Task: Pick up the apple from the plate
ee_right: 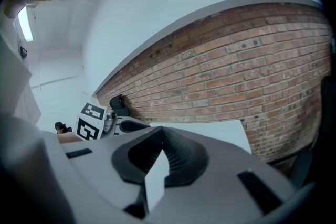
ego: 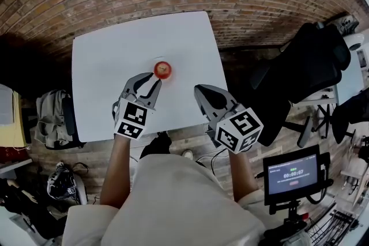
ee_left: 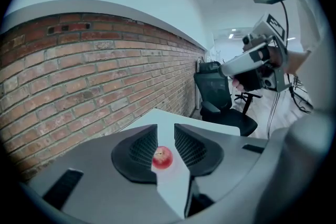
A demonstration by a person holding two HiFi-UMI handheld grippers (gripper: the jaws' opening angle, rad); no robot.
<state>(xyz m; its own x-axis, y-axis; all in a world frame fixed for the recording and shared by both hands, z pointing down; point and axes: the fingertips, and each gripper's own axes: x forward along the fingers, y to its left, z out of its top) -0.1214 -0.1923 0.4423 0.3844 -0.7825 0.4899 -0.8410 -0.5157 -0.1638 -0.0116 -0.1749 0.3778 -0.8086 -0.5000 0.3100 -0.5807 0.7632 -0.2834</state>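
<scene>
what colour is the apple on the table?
The apple is red, with a paler patch near the stem. It shows best in the left gripper view.

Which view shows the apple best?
Head view: the apple sits whole and unobstructed on the table, just ahead of the left gripper. The left gripper view shows it small, framed in the gap between its open jaws. The right gripper view does not show it.
</scene>
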